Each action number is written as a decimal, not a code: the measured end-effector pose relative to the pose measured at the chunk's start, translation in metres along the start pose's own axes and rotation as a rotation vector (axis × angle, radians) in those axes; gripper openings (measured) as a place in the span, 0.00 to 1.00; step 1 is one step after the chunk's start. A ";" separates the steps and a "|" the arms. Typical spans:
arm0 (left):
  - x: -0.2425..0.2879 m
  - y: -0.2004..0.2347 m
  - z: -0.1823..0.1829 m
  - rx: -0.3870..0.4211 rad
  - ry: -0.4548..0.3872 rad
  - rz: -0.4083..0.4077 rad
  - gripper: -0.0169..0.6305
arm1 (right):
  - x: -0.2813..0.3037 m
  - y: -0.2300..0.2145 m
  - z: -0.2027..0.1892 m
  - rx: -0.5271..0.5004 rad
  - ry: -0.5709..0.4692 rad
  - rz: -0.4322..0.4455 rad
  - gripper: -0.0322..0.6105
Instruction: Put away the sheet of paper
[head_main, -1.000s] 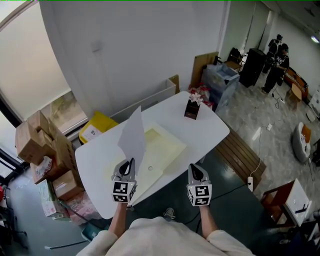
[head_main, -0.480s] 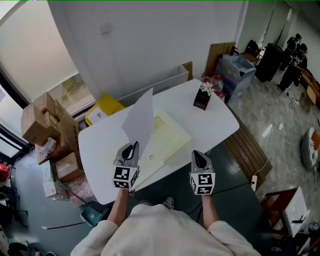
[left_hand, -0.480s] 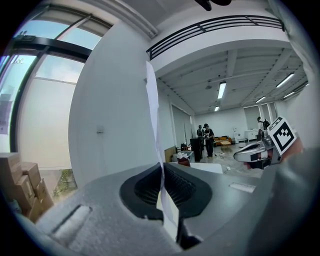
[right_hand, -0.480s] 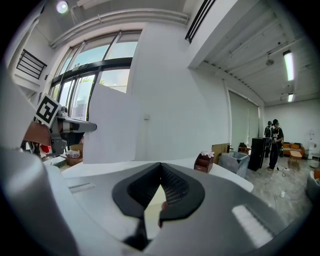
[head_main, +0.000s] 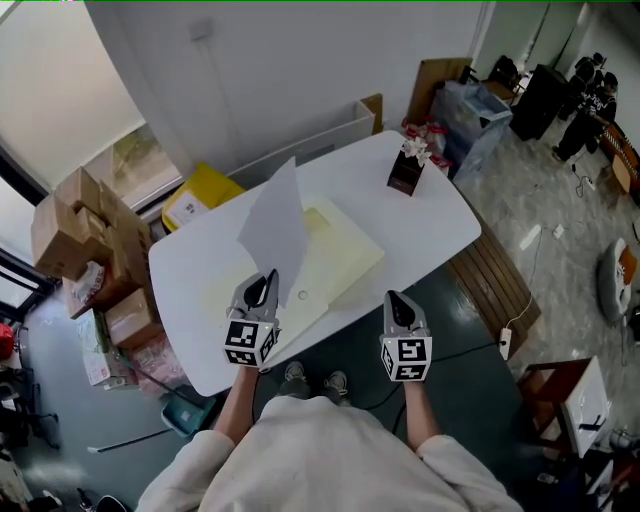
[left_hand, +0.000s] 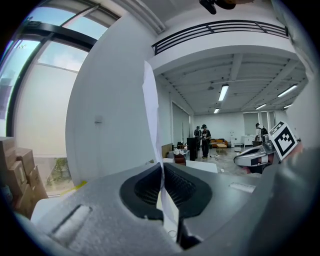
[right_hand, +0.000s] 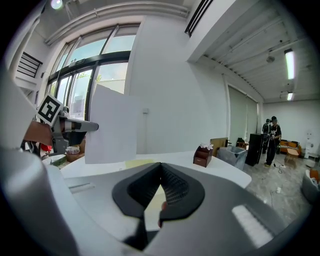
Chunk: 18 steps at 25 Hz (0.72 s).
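Note:
A white sheet of paper (head_main: 272, 225) stands upright over the white table (head_main: 430, 225), its lower edge pinched in my left gripper (head_main: 265, 283), which is shut on it. In the left gripper view the sheet (left_hand: 150, 115) rises edge-on from between the closed jaws of that gripper (left_hand: 162, 167). A pale yellow folder (head_main: 335, 262) lies flat on the table just beyond the sheet. My right gripper (head_main: 393, 300) hovers at the table's near edge, shut and empty. From the right gripper view, past that gripper (right_hand: 161, 167), the sheet (right_hand: 111, 125) hangs at the left and the folder (right_hand: 140, 163) lies ahead.
A small brown box (head_main: 407, 168) with white flowers stands at the table's far right end. Cardboard boxes (head_main: 70, 240) and a yellow box (head_main: 200, 200) sit on the floor to the left. A wooden bench (head_main: 495, 295) runs along the table's right side. People stand far off at the right.
Both grippers have sunk a little toward the table, the left one still carrying the upright sheet. The head view has shifted slightly.

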<state>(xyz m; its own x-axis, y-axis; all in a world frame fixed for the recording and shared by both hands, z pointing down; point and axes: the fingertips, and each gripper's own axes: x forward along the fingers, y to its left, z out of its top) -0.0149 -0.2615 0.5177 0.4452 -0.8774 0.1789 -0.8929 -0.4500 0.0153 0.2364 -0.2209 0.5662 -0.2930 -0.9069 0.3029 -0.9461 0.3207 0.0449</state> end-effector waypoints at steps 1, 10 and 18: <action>0.000 0.002 -0.003 -0.015 0.001 -0.006 0.03 | 0.000 0.003 -0.001 0.000 0.004 -0.002 0.05; -0.013 0.026 -0.020 -0.285 -0.043 -0.092 0.03 | 0.004 0.028 -0.005 -0.008 0.034 -0.009 0.05; -0.022 0.044 -0.046 -0.547 -0.050 -0.192 0.03 | 0.007 0.050 -0.014 -0.023 0.076 -0.006 0.05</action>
<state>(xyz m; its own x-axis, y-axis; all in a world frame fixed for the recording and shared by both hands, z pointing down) -0.0670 -0.2541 0.5598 0.5933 -0.8014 0.0762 -0.6949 -0.4620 0.5510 0.1893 -0.2076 0.5843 -0.2757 -0.8856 0.3738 -0.9441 0.3226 0.0681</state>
